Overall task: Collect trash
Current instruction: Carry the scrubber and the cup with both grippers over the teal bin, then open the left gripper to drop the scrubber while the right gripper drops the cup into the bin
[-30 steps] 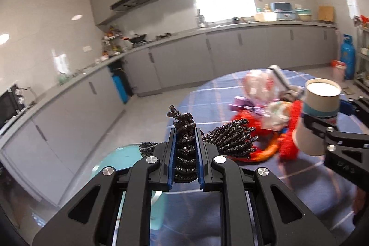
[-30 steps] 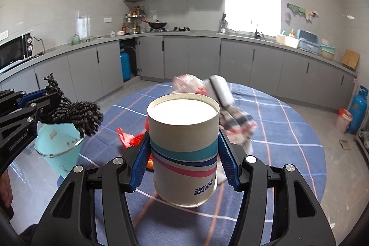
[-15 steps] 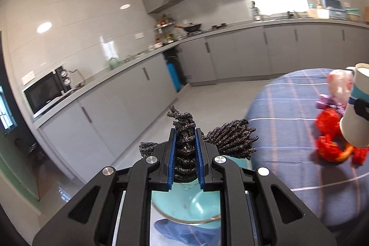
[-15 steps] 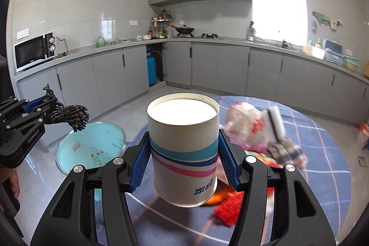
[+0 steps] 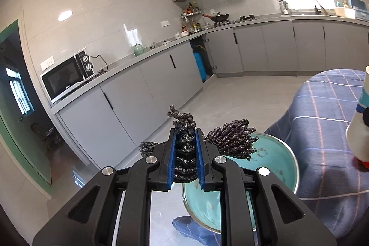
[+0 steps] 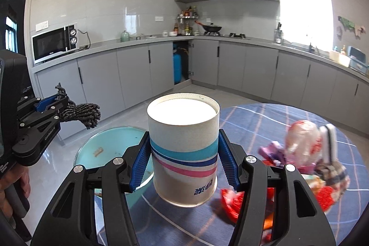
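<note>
From your left wrist camera, your left gripper (image 5: 185, 149) is clenched on a bundle of black cord (image 5: 184, 149): the blue pads (image 5: 171, 160) press it from both sides, a knotted end sticks up above the fingertips and a bushy loop of strands (image 5: 231, 140) spills out to the right. Just past and below the cord sits the teal bin (image 5: 276, 160), its open mouth facing up, standing on the grey floor beside the table (image 5: 322, 112) with the blue checked cloth. At the right edge you can see a slice of the cup (image 5: 359, 128) (only its side, with a teal band). Along the far wall run grey cabinets with a microwave (image 5: 66, 75) on the counter.

From your right wrist camera, your right gripper (image 6: 183, 165) is grasping the paper cup (image 6: 184, 149) upright, blue ribbed pads (image 6: 139, 163) pressed to its left and right sides; the cup has teal, navy and pink bands, and it hangs above the near edge of the table (image 6: 265, 117). To the left, your left gripper (image 6: 53, 103) holds the cord (image 6: 80, 112) out in the air, above and left of the bin (image 6: 103, 149), whose floor shows a small pale scrap. On the cloth to the right lies a heap of remaining trash (image 6: 304, 153): a crumpled clear bag with red print, purple and red wrappers, a checked piece (blurred, so finer detail is hard to tell). A hand (image 6: 13, 186) grips the left tool's handle at the lower left edge.
</note>
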{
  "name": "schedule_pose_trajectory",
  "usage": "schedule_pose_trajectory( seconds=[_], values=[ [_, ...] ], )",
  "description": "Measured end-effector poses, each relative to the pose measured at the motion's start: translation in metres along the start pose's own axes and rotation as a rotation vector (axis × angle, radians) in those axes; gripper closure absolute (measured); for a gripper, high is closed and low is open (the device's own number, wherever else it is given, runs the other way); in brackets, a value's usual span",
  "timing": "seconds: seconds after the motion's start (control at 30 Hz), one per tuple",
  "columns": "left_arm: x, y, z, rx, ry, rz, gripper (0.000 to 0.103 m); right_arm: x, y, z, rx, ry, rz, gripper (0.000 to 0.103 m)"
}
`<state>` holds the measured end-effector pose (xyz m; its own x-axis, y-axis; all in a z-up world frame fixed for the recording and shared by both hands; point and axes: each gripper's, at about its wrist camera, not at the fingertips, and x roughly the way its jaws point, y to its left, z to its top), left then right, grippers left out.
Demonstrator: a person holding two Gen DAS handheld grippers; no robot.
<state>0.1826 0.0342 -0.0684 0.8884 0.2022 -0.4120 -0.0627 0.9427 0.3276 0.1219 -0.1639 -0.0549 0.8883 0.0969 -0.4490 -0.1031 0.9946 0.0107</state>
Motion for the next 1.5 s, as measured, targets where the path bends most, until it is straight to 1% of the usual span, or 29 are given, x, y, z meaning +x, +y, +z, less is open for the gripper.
schedule_pose_trajectory(
  seconds=[0.13,0.33,0.67,0.9,1.17,1.2,1.27,1.33,1.37,1.43,1.5],
  values=[
    [0.011,0.003,-0.003,-0.003,0.023,0.019,0.087,0.011,0.012,0.005,-0.02,0.004,0.025,0.046],
    [0.02,0.005,-0.004,-0.009,0.036,0.022,0.087,0.029,0.028,0.012,-0.041,0.008,0.054,0.046],
    [0.037,0.01,-0.005,-0.011,0.062,0.03,0.084,0.051,0.05,0.014,-0.054,0.025,0.101,0.046],
    [0.048,0.015,-0.009,-0.015,0.084,0.016,0.084,0.065,0.059,0.014,-0.057,0.044,0.122,0.046],
    [0.049,0.014,-0.009,-0.02,0.088,0.003,0.082,0.08,0.067,0.01,-0.067,0.069,0.145,0.046],
    [0.049,0.014,-0.009,-0.02,0.09,0.0,0.08,0.082,0.068,0.009,-0.067,0.073,0.148,0.046],
    [0.049,0.013,-0.01,-0.019,0.089,0.0,0.072,0.085,0.068,0.008,-0.063,0.08,0.157,0.046],
    [0.049,0.012,-0.01,-0.019,0.086,0.002,0.057,0.089,0.069,0.007,-0.064,0.089,0.168,0.046],
    [0.048,0.012,-0.01,-0.02,0.084,-0.001,0.055,0.09,0.069,0.006,-0.063,0.092,0.174,0.045],
    [0.048,0.01,-0.011,-0.014,0.084,-0.002,0.052,0.093,0.069,0.004,-0.061,0.092,0.171,0.041],
    [0.048,0.011,-0.011,-0.015,0.085,-0.002,0.051,0.096,0.067,0.003,-0.051,0.101,0.173,0.038]
  ],
)
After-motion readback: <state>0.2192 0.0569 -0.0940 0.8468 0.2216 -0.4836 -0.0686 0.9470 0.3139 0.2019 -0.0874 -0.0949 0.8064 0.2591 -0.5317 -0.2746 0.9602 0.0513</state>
